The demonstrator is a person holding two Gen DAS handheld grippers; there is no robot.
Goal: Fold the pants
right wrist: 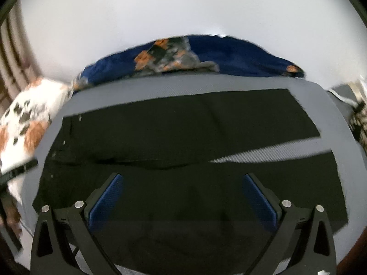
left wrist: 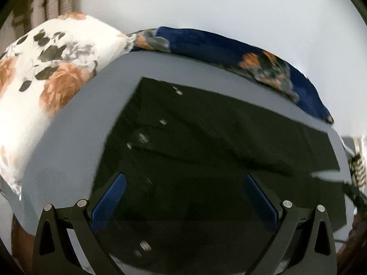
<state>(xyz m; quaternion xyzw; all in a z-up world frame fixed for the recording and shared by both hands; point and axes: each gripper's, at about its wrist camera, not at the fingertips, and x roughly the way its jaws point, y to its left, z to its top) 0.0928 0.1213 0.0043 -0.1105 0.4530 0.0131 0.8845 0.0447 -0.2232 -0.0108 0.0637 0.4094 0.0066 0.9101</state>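
- Pants (left wrist: pixel 206 142), black, lie spread flat on a grey surface (left wrist: pixel 68 142) in the left wrist view, with the waist end toward the left, where several small metal rivets or buttons (left wrist: pixel 143 138) glint on the dark cloth.
- Left gripper (left wrist: pixel 183 200) hangs over the near part of the pants, its blue-padded fingers (left wrist: pixel 110 202) spread wide with only black cloth showing between them; nothing is held.
- White floral pillow (left wrist: pixel 45 68) with orange roses sits at the far left, touching the grey surface's edge, and a dark blue floral cushion (left wrist: pixel 229 48) runs along the far edge, against a pale wall (left wrist: pixel 229 4).
- Motion blur smears the right side of this view; a striped, pale object (left wrist: pixel 357 167) there is too unclear to identify.
- Right wrist view: the pants (right wrist: pixel 183 126) stretch across the grey surface (right wrist: pixel 332 126) from left to right, the two legs lying side by side, with a thin wedge of grey showing between them at the right.
- Right gripper (right wrist: pixel 183 200) is above the nearer leg, its blue pads (right wrist: pixel 259 200) set far apart and gripping nothing.
- Blue cushion (right wrist: pixel 240 57) lies along the far edge, the white pillow (right wrist: pixel 29 114) at the far left, both blurred.
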